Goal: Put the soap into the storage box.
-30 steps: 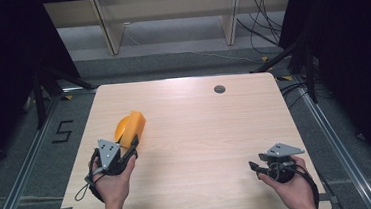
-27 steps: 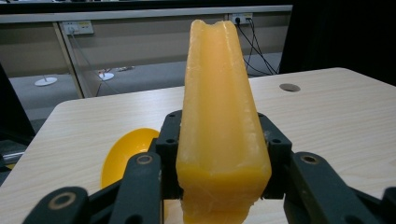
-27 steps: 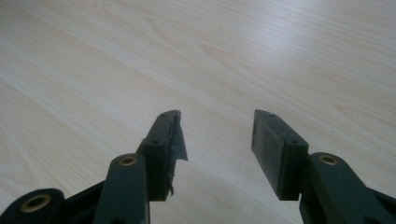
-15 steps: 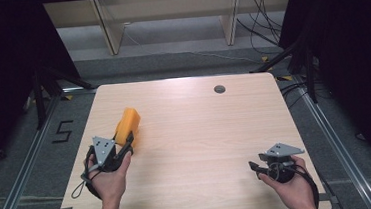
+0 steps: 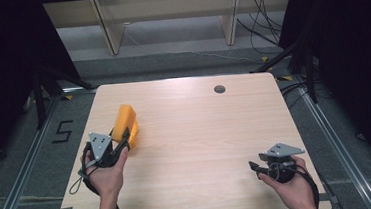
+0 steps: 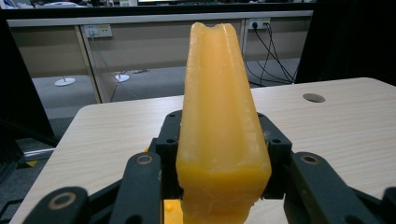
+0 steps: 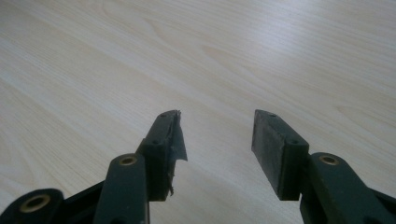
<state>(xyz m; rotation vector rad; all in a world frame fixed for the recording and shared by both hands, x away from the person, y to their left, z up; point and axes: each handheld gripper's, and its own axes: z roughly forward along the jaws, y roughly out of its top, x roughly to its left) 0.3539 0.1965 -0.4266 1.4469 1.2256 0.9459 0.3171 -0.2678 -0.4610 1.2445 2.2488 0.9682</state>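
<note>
1. Currently the left gripper [image 5: 121, 139] sits at the left side of the wooden table [image 5: 201, 133], held in the person's left hand [image 5: 106, 173]; its grey three-cornered plate [image 5: 98, 141] faces up; a cable loop [image 5: 81, 178] hangs off toward the table's left edge.
2. Left jaws are clamped on an orange block [image 5: 125, 124]; in the left gripper view the block [image 6: 219, 121] stands between the two black jaws, pressed on both sides, and rises well past them, narrowing toward a notched top end; its surface is waxy and slightly translucent.
3. From the high view the block leans away from the hand, toward the far side of the table; whether its lower end touches the tabletop, cannot tell.
4. Right gripper [image 5: 252, 166] is near the table's front right corner, held in the right hand [image 5: 293, 189], jaws pointing left; well apart from the left gripper and the block.
5. Right gripper view: jaws [image 7: 217, 135] spread with a clear gap, bare tabletop [image 7: 233, 56] showing between them, nothing held; the pad on the left-hand jaw [image 7: 175, 140] has a frayed, peeling edge.
6. Far side of the table: a round dark hole [image 5: 219, 89] in the top, right of centre; grey floor [image 5: 170, 65] and pale shelving [image 5: 165, 5] beyond; a "5" mark [image 5: 61, 131] on the floor at the left.
</note>
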